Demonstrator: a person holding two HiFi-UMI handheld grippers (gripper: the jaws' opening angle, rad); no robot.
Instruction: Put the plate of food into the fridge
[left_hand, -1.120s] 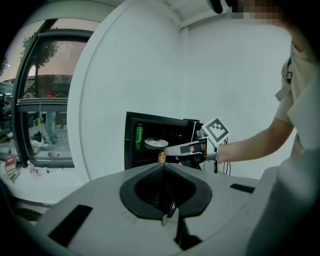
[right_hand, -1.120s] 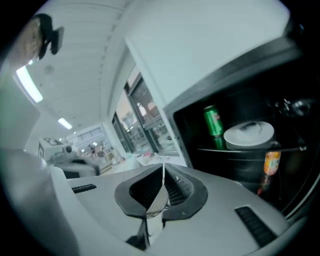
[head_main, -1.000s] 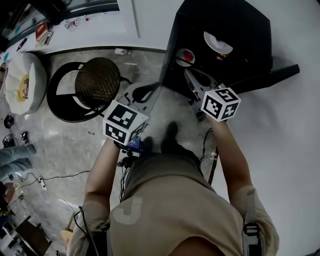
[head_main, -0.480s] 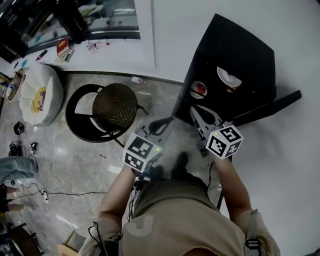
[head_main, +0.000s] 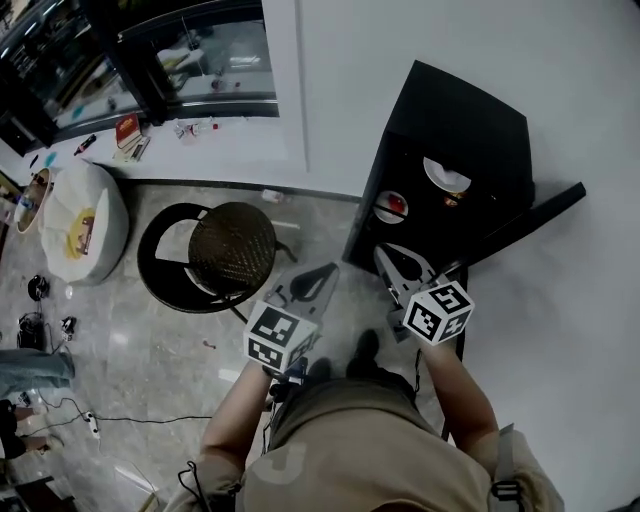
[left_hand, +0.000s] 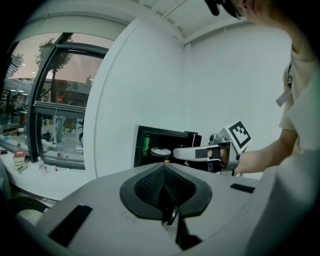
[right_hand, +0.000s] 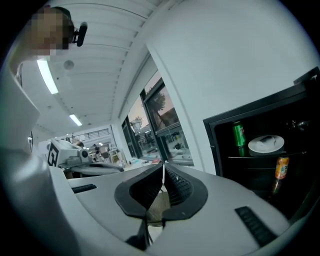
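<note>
The black mini fridge (head_main: 455, 150) stands open against the white wall. A white plate (head_main: 445, 175) rests on its shelf, also seen as the plate (right_hand: 266, 144) and the plate (left_hand: 161, 151). Beside it stand a green can (right_hand: 239, 134) and, lower, an orange can (right_hand: 282, 168). My left gripper (head_main: 325, 273) and right gripper (head_main: 384, 256) are held side by side in front of the fridge, short of its opening. Both are shut and hold nothing, as the left gripper (left_hand: 163, 165) and the right gripper (right_hand: 163, 164) show in their own views.
The fridge door (head_main: 520, 225) swings out to the right. A round stool with a woven seat (head_main: 232, 240) stands left of the fridge. A white cushion (head_main: 80, 220) lies further left, and cables (head_main: 60, 400) trail on the marble floor.
The person has drawn back a little from the fridge, and both grippers sit lower and closer together in the head view. Both stay shut and hold nothing.
</note>
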